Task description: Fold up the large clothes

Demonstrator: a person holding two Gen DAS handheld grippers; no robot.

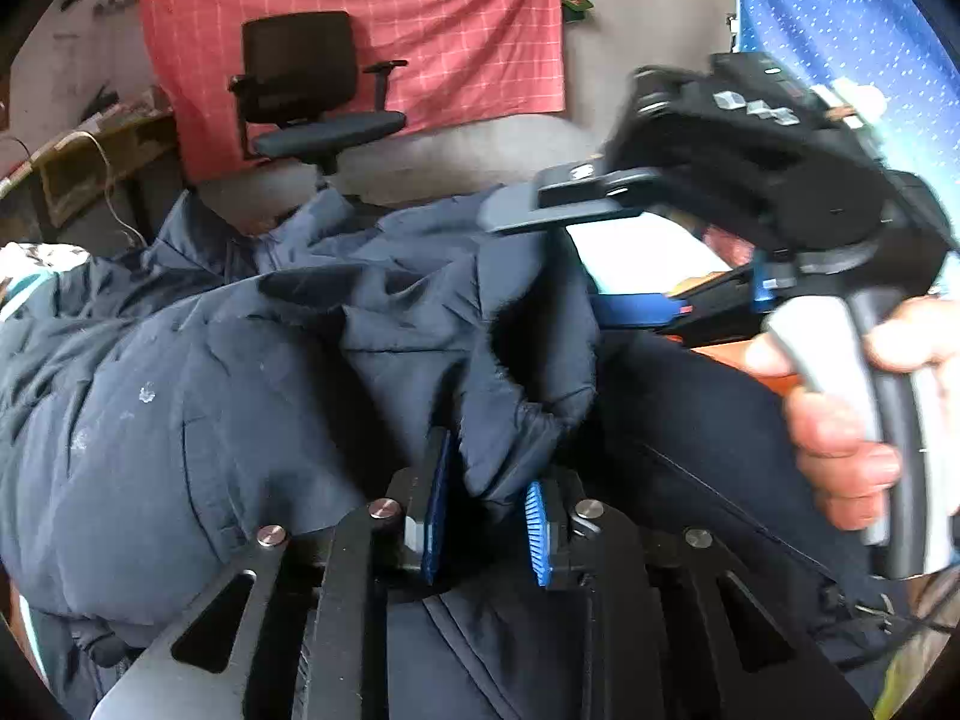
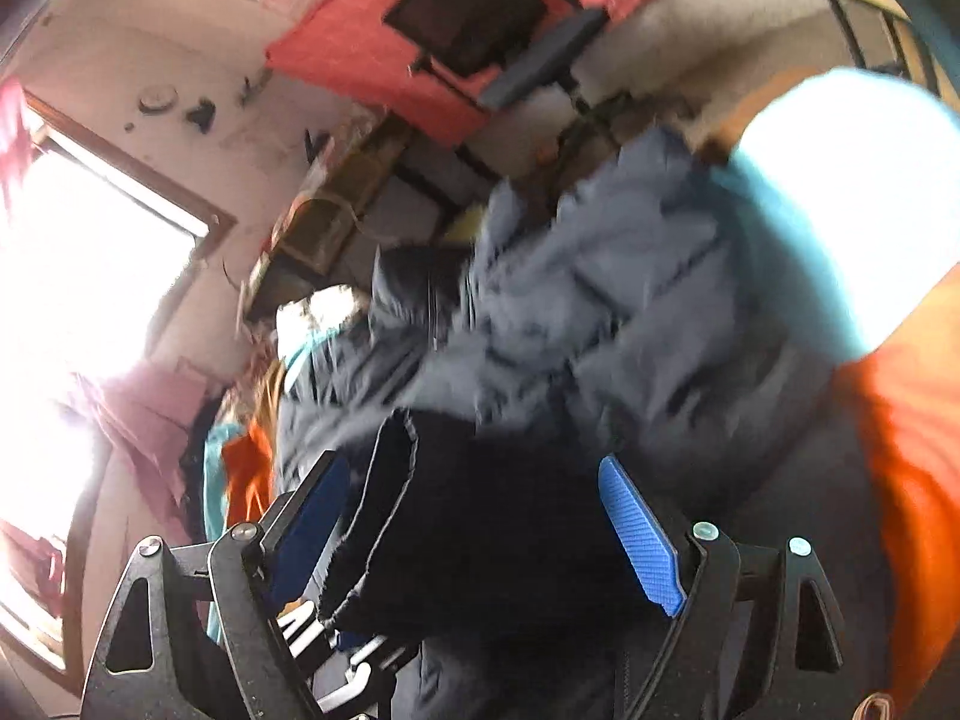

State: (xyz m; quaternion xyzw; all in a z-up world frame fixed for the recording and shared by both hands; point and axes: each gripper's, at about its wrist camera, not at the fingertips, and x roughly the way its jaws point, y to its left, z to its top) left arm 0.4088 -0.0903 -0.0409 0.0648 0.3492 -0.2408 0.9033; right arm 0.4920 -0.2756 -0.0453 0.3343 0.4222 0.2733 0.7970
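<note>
A large navy padded jacket (image 1: 228,372) lies bunched across the surface and fills most of the left wrist view. My left gripper (image 1: 486,510) has its blue pads closed on a fold of the jacket near a cuff. The right gripper's body (image 1: 750,168) shows in the left wrist view, held in a hand at the upper right above the jacket. In the blurred right wrist view the jacket (image 2: 600,312) spreads ahead, and my right gripper (image 2: 480,522) is open wide with a dark sleeve end (image 2: 420,510) lying between its pads.
A black office chair (image 1: 312,96) stands behind the jacket before a red checked cloth (image 1: 468,18) on the wall. An orange and teal cover (image 2: 900,420) lies under the jacket. A cluttered desk (image 1: 78,156) is at the left. A bright window (image 2: 90,252) shows left.
</note>
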